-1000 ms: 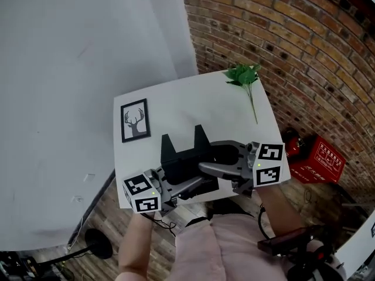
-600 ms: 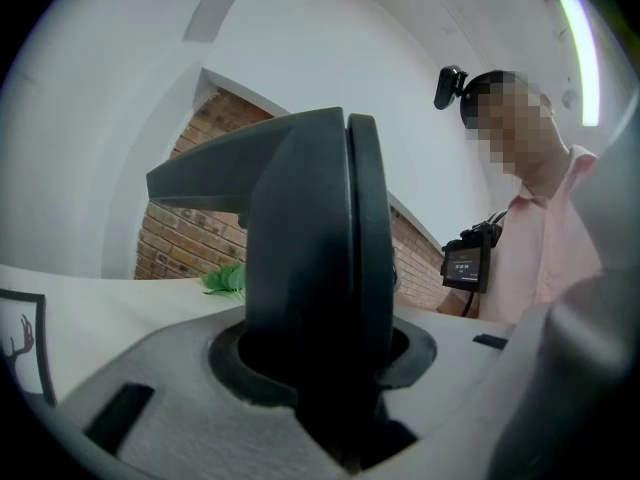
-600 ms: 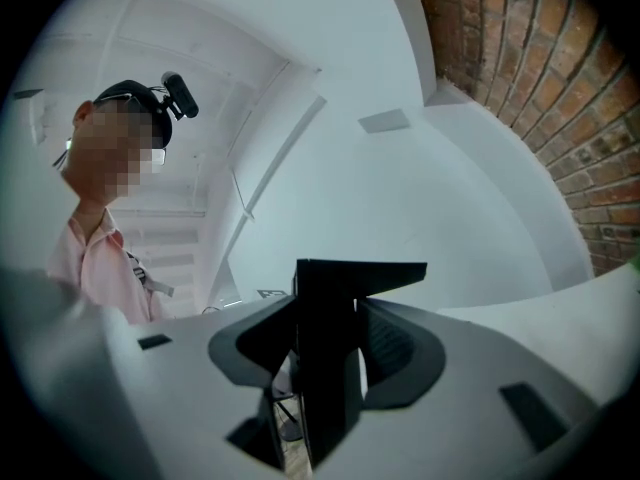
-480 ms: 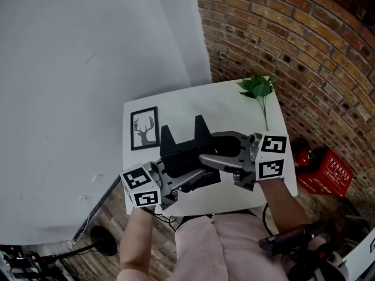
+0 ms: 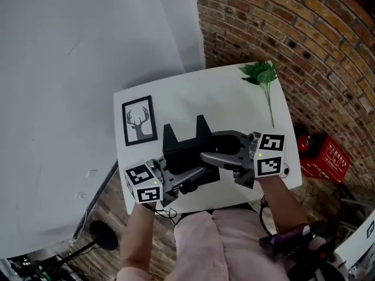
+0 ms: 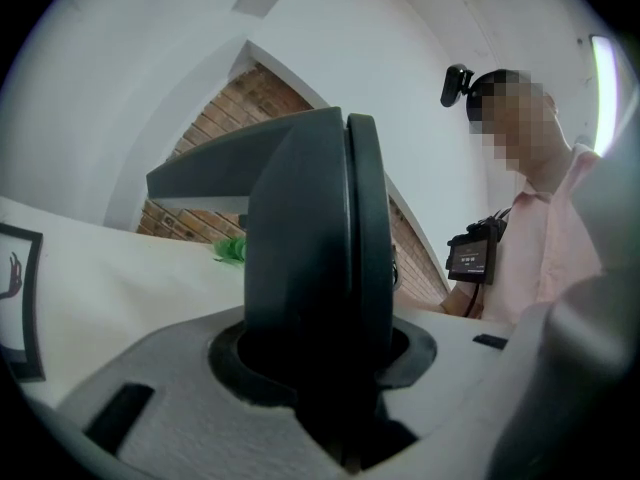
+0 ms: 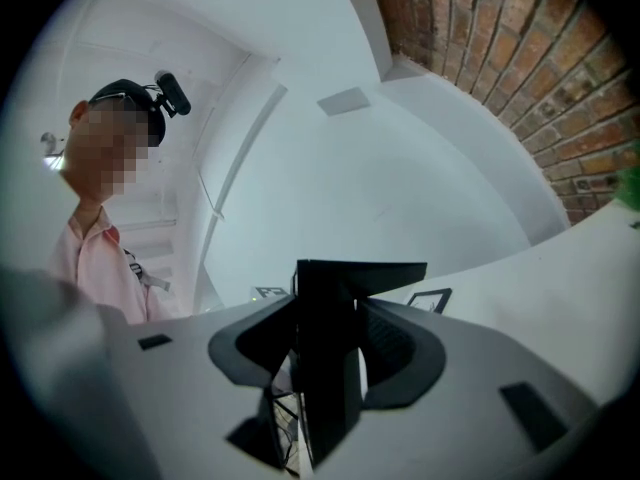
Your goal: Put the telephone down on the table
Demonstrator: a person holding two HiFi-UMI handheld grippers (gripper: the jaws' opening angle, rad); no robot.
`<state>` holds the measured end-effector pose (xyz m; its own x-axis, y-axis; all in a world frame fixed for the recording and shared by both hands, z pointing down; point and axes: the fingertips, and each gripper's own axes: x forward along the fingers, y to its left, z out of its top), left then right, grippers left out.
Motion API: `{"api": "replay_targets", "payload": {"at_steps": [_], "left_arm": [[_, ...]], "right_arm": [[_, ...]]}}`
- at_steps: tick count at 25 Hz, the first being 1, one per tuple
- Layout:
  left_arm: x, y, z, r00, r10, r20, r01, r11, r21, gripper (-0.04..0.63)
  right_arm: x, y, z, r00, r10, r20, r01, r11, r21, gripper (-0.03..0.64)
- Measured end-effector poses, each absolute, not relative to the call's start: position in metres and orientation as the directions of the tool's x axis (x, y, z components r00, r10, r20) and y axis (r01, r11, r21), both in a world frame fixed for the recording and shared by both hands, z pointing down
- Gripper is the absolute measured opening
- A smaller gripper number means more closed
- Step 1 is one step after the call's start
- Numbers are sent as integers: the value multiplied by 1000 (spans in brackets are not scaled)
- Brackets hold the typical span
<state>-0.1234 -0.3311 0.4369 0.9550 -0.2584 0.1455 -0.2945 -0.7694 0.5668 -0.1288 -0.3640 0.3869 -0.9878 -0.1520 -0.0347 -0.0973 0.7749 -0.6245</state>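
Note:
The black telephone point(image 5: 186, 151), with two upright prongs at its back, is over the near middle of the white table point(image 5: 234, 107). My left gripper point(image 5: 179, 183) is shut on its near left side and my right gripper point(image 5: 212, 158) on its right side. In the left gripper view a dark rounded part of the telephone point(image 6: 320, 268) fills the gap of the left gripper point(image 6: 330, 378). The right gripper view shows a thin black edge of the telephone point(image 7: 330, 338) clamped in the right gripper point(image 7: 322, 378). Whether the telephone touches the table is hidden.
A framed deer picture point(image 5: 139, 120) lies at the table's left side and a green plant sprig point(image 5: 261, 75) at its far right corner. A brick wall point(image 5: 304, 51) runs along the right, with a red crate point(image 5: 323, 157) on the floor. A white wall stands to the left.
Both grippers have carried the telephone a little lower and further in over the table from its near edge. The jaws have kept their hold.

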Motion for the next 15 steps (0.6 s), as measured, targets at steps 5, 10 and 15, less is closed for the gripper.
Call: {"api": "replay_targets", "payload": {"at_steps": [5,10,15], "left_arm": [[-135,-328,471,962,-231,148,-271,-722,636,167],[-142,-324,503,967,-203,155,-253,-675,693,167],[-145,-324,528,972,-190,141,-231,-631,741,167]], "right_arm": [[-141,-364,424,-984,-180,11,-139,720,-680,192],[-148,-364,459,-981,-188,53,-167,666,-727,193],[-152,-365,486,-978,-191,88,-190,622,-760,193]]}}
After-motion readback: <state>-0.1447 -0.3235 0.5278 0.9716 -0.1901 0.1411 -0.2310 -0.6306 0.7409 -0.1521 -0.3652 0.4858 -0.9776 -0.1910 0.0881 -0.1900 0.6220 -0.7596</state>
